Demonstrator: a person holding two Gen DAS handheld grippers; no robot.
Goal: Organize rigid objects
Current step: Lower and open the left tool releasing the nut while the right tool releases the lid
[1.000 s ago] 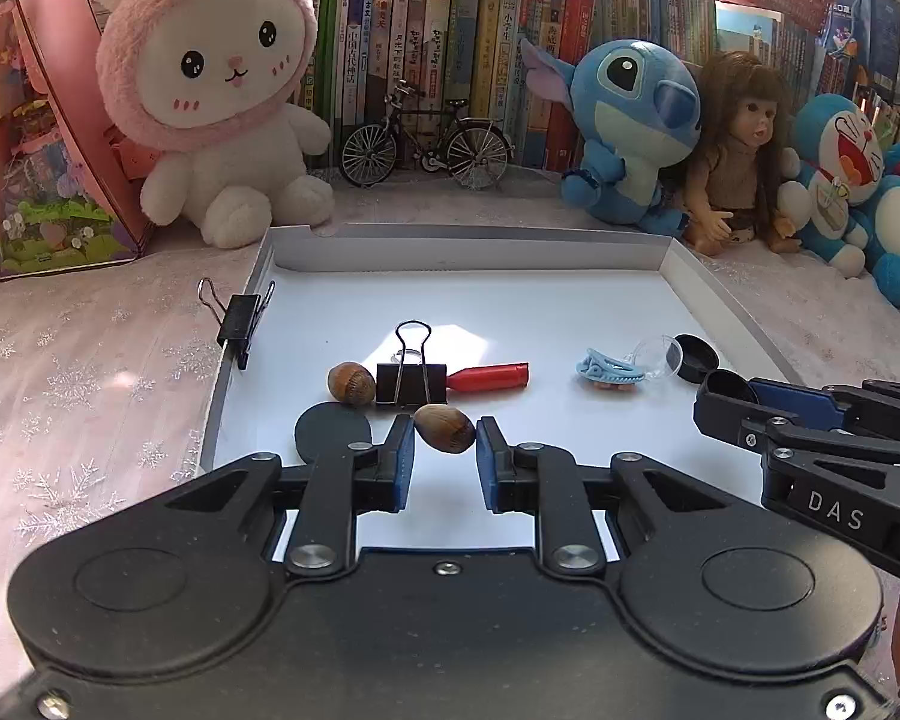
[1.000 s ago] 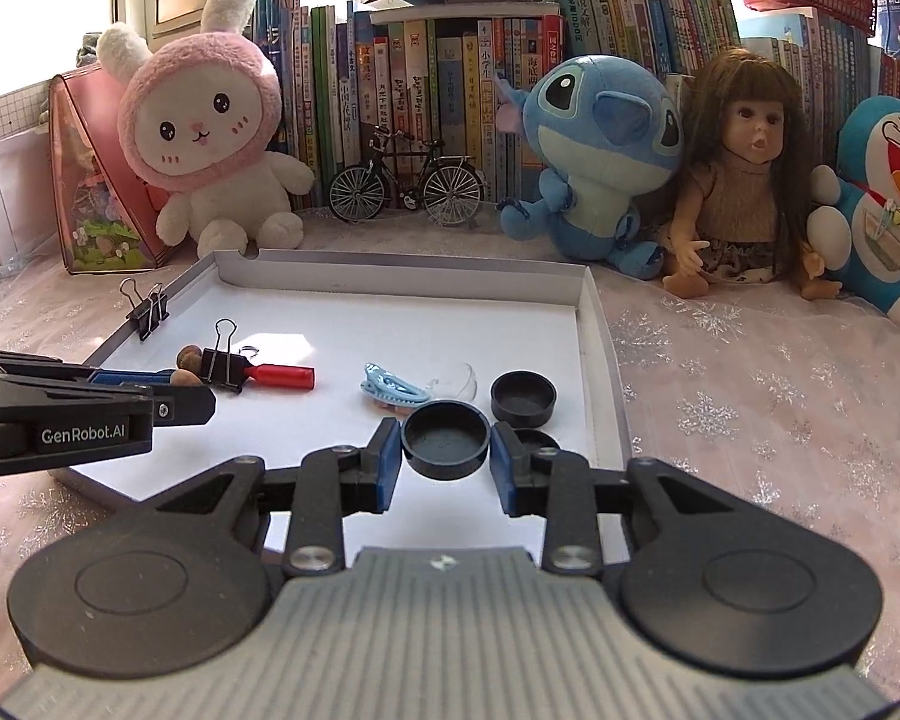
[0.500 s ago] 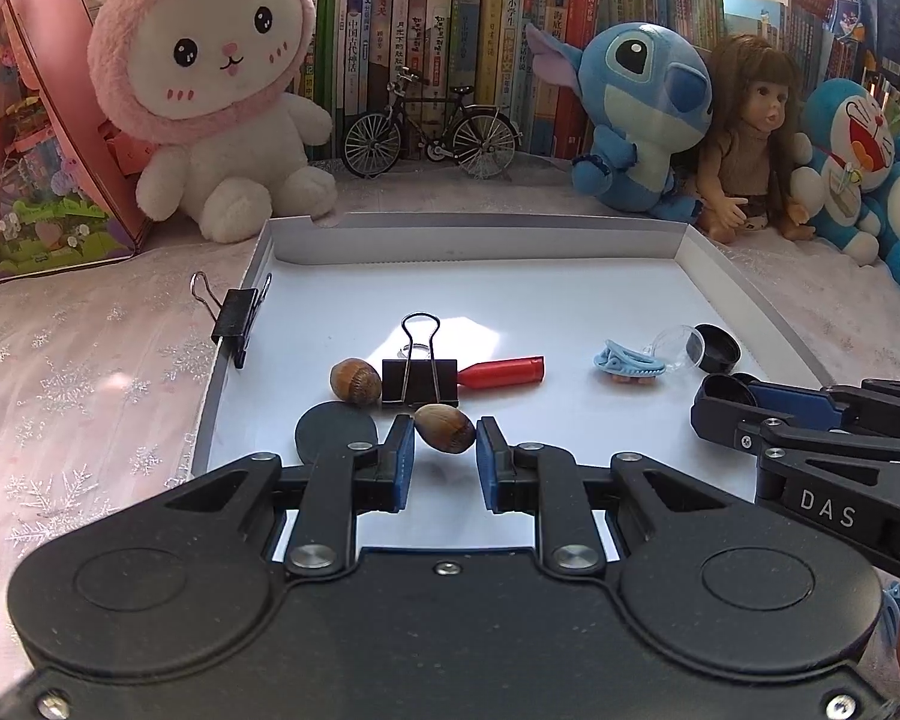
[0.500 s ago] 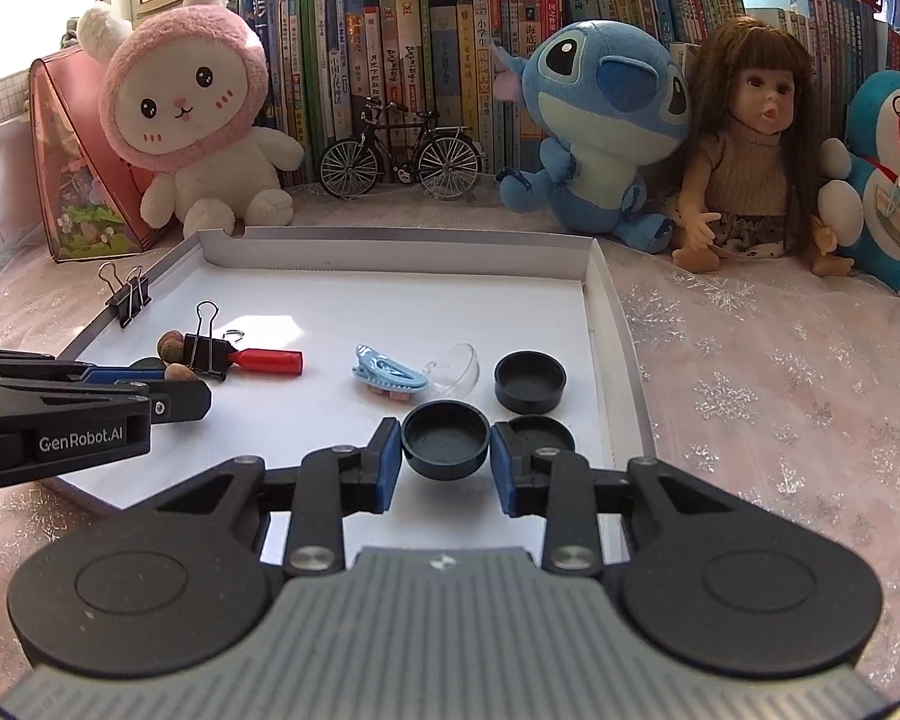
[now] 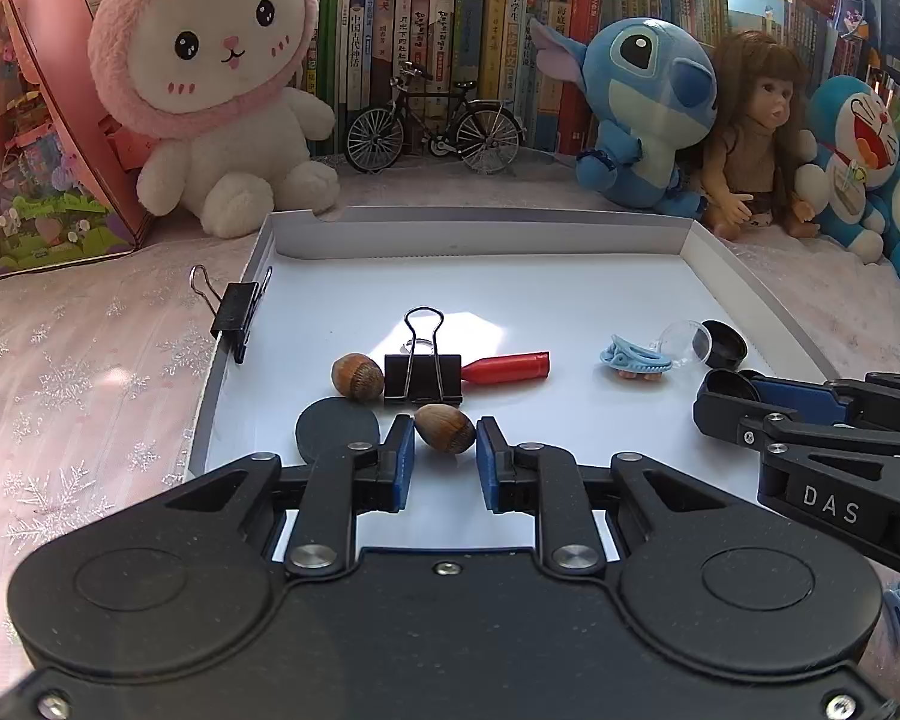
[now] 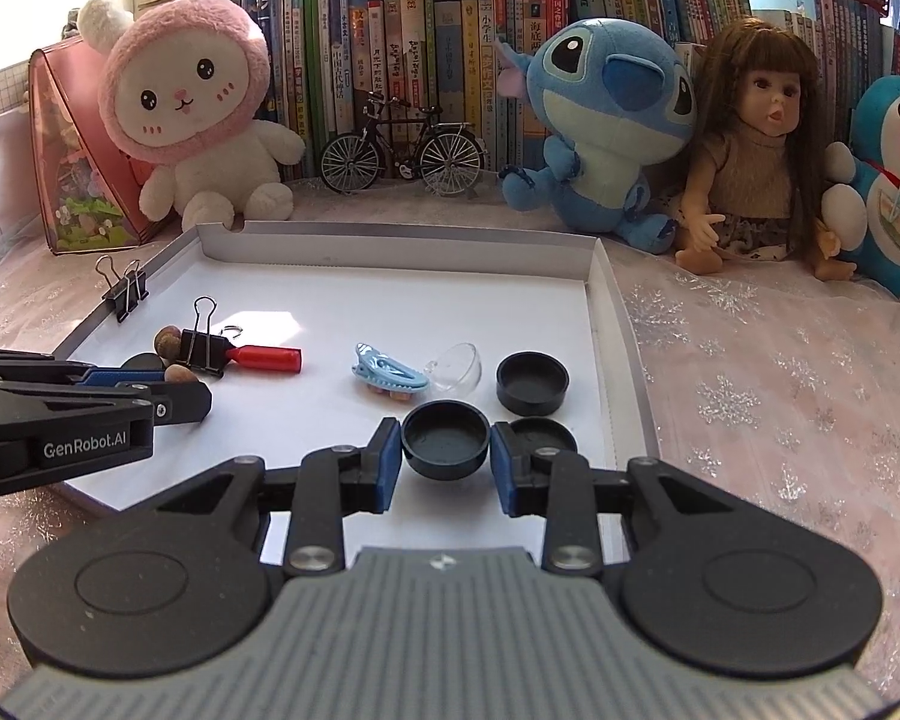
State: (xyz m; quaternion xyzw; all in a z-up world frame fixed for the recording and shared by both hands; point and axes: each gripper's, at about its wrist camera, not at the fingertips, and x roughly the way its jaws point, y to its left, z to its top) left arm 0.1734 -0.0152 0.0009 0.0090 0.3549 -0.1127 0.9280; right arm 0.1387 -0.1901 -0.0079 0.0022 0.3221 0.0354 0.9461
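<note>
My left gripper (image 5: 445,457) is shut on a brown hazelnut (image 5: 444,427) just above the white tray (image 5: 570,240), near its front left. Behind it lie a second hazelnut (image 5: 357,377), a black binder clip (image 5: 423,375), a red cap-like piece (image 5: 507,368) and a flat black disc (image 5: 335,427). My right gripper (image 6: 446,465) is shut on a black round cap (image 6: 446,441), held over the tray's front right. A second black cap (image 6: 532,383) and a third (image 6: 543,433) sit close by, beside a blue hair clip (image 6: 389,381) and a clear plastic dome (image 6: 457,365).
Another binder clip (image 5: 237,309) is clamped on the tray's left wall. Plush toys, a doll (image 6: 756,150), a model bicycle (image 6: 403,150) and a row of books stand behind the tray. A pink house-shaped box (image 5: 36,138) stands at the back left. Lace cloth covers the table around.
Both views have shifted slightly, with the tray and toys sitting a little lower in the frames. The hazelnut and the cap stay gripped as before.
</note>
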